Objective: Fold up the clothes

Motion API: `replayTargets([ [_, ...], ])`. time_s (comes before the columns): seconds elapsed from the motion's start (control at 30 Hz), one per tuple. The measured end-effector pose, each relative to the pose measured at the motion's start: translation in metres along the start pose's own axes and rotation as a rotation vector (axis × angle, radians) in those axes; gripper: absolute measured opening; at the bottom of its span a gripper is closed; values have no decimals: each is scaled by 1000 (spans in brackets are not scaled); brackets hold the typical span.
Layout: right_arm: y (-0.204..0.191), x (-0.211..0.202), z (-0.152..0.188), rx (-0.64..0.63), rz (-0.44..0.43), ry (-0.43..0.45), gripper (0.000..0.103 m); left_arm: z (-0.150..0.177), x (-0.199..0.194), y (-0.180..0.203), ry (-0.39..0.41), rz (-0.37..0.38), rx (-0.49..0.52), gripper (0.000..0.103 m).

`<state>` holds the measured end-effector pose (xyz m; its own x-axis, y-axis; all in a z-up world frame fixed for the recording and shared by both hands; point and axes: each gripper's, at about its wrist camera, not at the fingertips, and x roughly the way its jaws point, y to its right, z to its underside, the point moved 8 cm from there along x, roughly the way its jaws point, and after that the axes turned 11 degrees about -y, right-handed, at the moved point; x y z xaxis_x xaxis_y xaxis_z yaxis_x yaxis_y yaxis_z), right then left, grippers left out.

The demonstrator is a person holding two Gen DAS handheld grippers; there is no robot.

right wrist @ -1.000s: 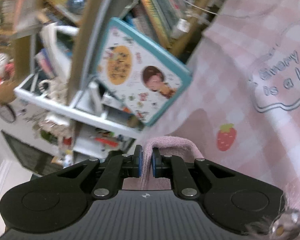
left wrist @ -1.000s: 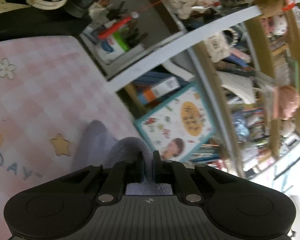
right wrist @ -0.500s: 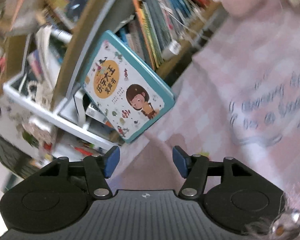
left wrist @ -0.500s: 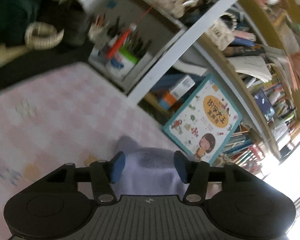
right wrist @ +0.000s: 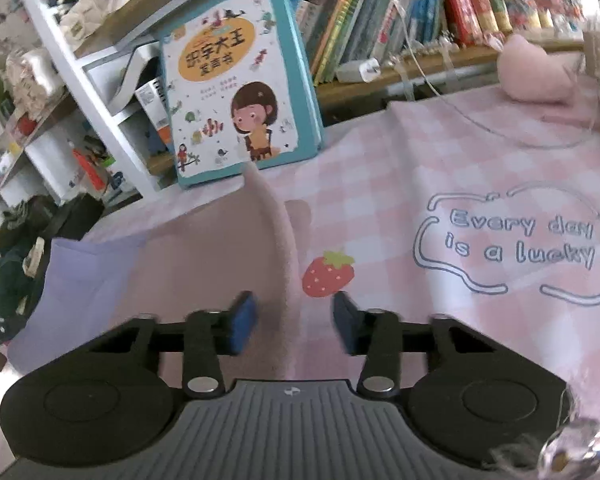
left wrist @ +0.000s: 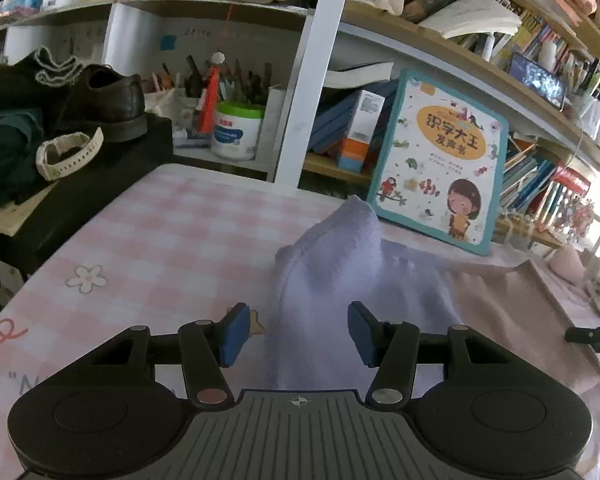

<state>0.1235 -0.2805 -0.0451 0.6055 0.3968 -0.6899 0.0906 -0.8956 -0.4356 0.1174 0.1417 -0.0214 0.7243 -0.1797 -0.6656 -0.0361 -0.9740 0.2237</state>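
The left claw [left wrist: 295, 334] is released, its blue pads [left wrist: 233, 334] spread wide with nothing gripped between them. A lavender part of the garment [left wrist: 332, 264] lies in the gap and runs forward from it, rising to a soft peak near the far edge of the tabletop [left wrist: 172, 240]. To its right the cloth turns dusty pink and spreads flat over the pink checked cover.

The right claw [right wrist: 296, 322] is likewise released, pads apart. A raised pink fold of the garment [right wrist: 276, 232] runs forward from the gap toward the back of the tabletop [right wrist: 400, 168], and the lavender section shows at the left. A printed strawberry [right wrist: 328, 274] sits just right of the fold, with lettering in a cloud outline [right wrist: 516, 240] further right.

A children's book [right wrist: 236, 80] with a teal border leans upright at the back edge, against crowded bookshelves [right wrist: 400, 12]. In the left view, a dark shoe [left wrist: 108, 100] and a white watch strap [left wrist: 68, 156] rest on a black surface left of the tabletop, and a green-lidded tub of pens [left wrist: 238, 130] stands behind.
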Motion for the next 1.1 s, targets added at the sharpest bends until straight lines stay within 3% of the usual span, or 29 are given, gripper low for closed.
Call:
replayTargets([
  [0.1,7,3,-4,55,-28,11,20,-2,13,-4,-33,-21,14,50],
  [0.17,5,3,-6,65,-49,8,8,0,23,-2,-65,-22,41,30],
  [0.2,4,4,-6,66,-57,5,8,1,24,-1,-70,-5,41,22],
  [0.23,2,3,-7,52,-49,5,7,0,21,0,-62,32,23,6],
  [0.3,-2,-2,-9,28,-41,15,7,-2,15,2,-46,107,-11,5],
  [0.4,-5,-20,-14,64,-116,81,6,-4,2,0,-7,198,-83,5],
  [0.47,-2,-21,-13,78,-105,79,6,-4,-3,-5,7,220,-129,6],
  [0.5,0,-16,-11,72,-81,60,6,0,5,-8,-30,183,-118,6],
  [0.63,5,4,-4,42,-10,-9,9,16,27,0,-113,5,45,16],
  [0.7,3,1,-7,7,31,7,24,11,22,13,-88,-59,146,29],
  [0.77,-3,-4,-17,-55,81,40,34,1,18,25,-43,-70,226,53],
  [0.8,-7,-5,-22,-81,94,51,34,-5,19,30,-29,-69,252,56],
  [0.9,-16,1,-38,-120,93,67,34,-22,33,37,-23,-46,273,57],
  [1.1,-25,33,-59,-156,108,38,34,-38,71,25,-85,-18,183,57],
])
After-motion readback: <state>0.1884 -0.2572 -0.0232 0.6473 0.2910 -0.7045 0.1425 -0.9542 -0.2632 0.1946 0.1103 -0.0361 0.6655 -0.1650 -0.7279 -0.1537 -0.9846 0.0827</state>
